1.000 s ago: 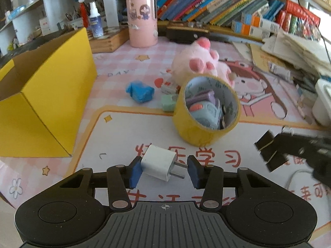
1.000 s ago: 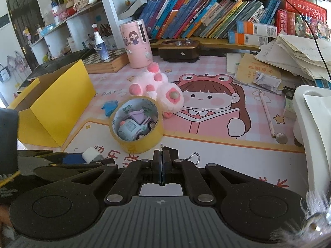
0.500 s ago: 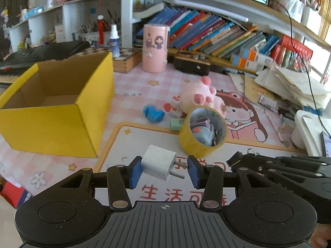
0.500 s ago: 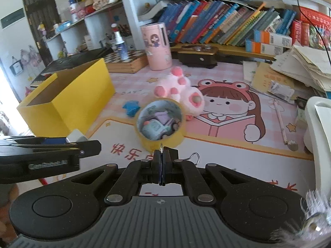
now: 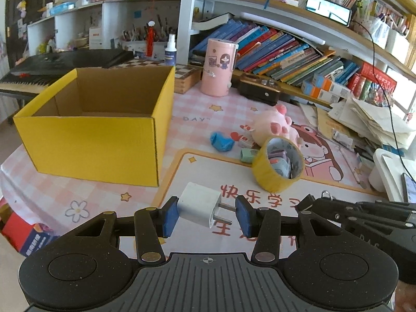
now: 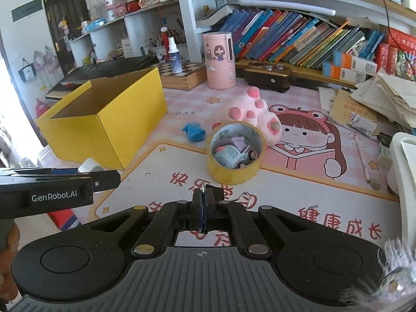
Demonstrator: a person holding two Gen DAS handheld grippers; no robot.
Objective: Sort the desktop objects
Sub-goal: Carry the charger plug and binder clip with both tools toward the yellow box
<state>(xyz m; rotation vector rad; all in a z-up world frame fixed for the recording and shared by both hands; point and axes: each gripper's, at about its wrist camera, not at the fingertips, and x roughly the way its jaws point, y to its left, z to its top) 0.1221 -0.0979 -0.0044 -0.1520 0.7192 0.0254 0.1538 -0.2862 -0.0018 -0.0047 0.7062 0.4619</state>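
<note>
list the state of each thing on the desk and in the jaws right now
left gripper: shut on the white plug, held above the mat
white plug: prongs against the right-hand pad
right gripper: shut on a thin metal clip
metal clip: wire loop sticking out beside the jaws
yellow box: open on top, nothing visible inside
tape roll: lying flat, toy car inside
toy car: inside the ring
pink plush: lying behind the tape roll

Right gripper (image 6: 203,208) shut on thin metal clip (image 6: 245,197); tape roll (image 6: 235,153) just ahead, yellow box (image 6: 104,130) ahead-left, left gripper (image 6: 104,178) at left holding white charger (image 6: 89,166).
</note>
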